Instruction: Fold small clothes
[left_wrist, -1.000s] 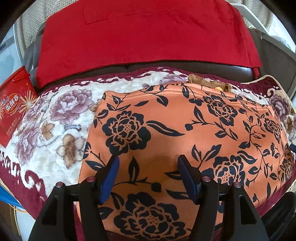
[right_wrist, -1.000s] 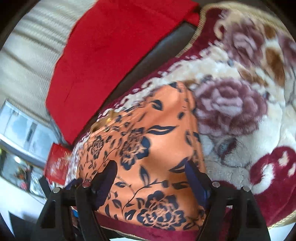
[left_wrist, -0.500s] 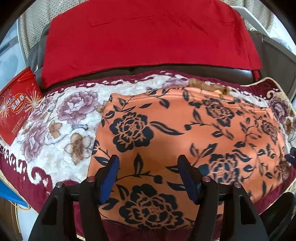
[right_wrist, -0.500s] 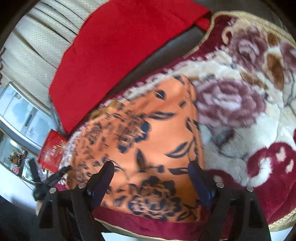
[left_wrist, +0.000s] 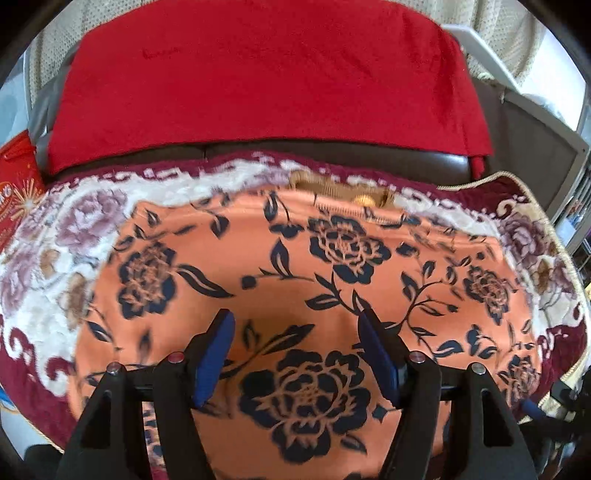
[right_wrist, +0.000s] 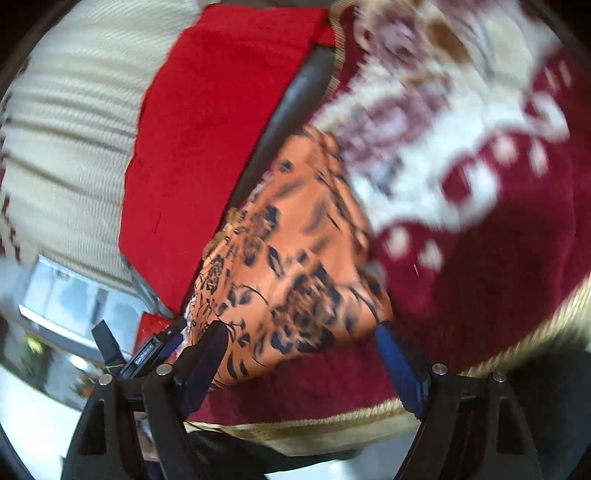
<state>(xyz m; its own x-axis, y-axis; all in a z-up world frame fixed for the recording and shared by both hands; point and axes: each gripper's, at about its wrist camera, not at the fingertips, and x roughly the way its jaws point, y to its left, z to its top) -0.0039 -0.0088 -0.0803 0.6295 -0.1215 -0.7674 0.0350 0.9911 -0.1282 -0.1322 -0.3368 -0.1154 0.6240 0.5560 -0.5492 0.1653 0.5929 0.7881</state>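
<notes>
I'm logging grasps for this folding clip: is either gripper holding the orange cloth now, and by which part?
Nothing is held. The left gripper, its jaws opening, and the right gripper stand open above the orange cloth.

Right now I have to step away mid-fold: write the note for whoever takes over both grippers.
Left gripper: jaws opening, nothing between them, poised over the near part of the orange floral garment.
Right gripper: open, empty, at the garment's near right corner; this view is blurred.
Garment: spread flat on the plush floral blanket, a tan piece poking out at its far edge. Red cloth hangs over the sofa back behind.
Done: garment laid out; how many folds are in it, cannot tell.
Left: grasp the near edge with both grippers and fold.
</notes>
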